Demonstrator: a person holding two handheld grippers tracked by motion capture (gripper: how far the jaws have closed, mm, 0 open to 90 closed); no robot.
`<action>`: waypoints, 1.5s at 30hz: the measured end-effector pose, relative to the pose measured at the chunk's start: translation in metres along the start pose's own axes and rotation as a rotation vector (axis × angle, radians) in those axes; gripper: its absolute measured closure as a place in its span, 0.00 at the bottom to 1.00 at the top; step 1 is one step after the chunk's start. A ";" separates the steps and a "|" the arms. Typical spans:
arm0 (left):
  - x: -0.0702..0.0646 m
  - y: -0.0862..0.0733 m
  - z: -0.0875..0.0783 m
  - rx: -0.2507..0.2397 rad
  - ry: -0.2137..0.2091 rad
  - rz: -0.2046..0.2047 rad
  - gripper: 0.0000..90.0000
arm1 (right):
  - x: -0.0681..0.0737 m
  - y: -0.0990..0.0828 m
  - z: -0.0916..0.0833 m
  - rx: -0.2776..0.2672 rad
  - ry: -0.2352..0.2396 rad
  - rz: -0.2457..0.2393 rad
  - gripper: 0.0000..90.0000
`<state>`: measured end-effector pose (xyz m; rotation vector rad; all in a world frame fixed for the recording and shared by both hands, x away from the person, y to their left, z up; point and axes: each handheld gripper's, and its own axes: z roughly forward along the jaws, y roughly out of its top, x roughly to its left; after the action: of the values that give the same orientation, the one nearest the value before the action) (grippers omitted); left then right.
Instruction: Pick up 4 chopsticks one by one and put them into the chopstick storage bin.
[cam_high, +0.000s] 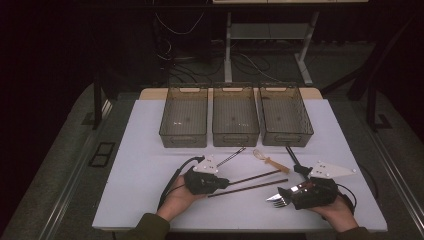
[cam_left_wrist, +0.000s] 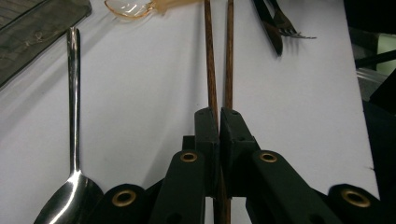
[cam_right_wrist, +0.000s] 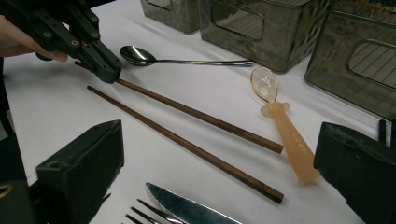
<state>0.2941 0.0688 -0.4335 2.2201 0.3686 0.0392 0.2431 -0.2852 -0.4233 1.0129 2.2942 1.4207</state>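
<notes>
White surface (cam_high: 150, 165): three smoky plastic bins (cam_high: 235, 121) are set in a row along the far side. Cutlery is laid out in front of them.

Two brown chopsticks (cam_high: 252, 182) are laid side by side near the middle, pointing right. The left gripper (cam_high: 223, 183) is clamped on the near-left end of one chopstick (cam_left_wrist: 211, 70), its jaws drawn together around it; the other chopstick (cam_left_wrist: 229, 51) is seen just beside it.

The right gripper (cam_high: 280, 192) is held with its jaws apart at the near right, over a knife (cam_right_wrist: 187, 207) and fork (cam_right_wrist: 147, 212).

A steel spoon (cam_right_wrist: 140, 56) is placed beyond the chopsticks, and an amber plastic spoon (cam_right_wrist: 280, 121) to their right.
</notes>
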 end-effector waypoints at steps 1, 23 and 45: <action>-0.001 0.000 -0.002 -0.005 -0.003 -0.011 0.95 | 0.000 0.000 0.000 -0.001 -0.003 0.000 0.02; 0.002 -0.001 -0.043 -0.098 0.022 -0.037 0.95 | -0.008 -0.004 0.009 0.030 -0.025 0.009 0.02; 0.019 -0.011 -0.077 -0.172 0.100 -0.089 0.95 | -0.008 -0.004 0.008 0.029 -0.022 0.006 0.02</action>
<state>0.2982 0.1390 -0.3953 2.0340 0.5005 0.1294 0.2520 -0.2861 -0.4315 1.0399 2.3044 1.3751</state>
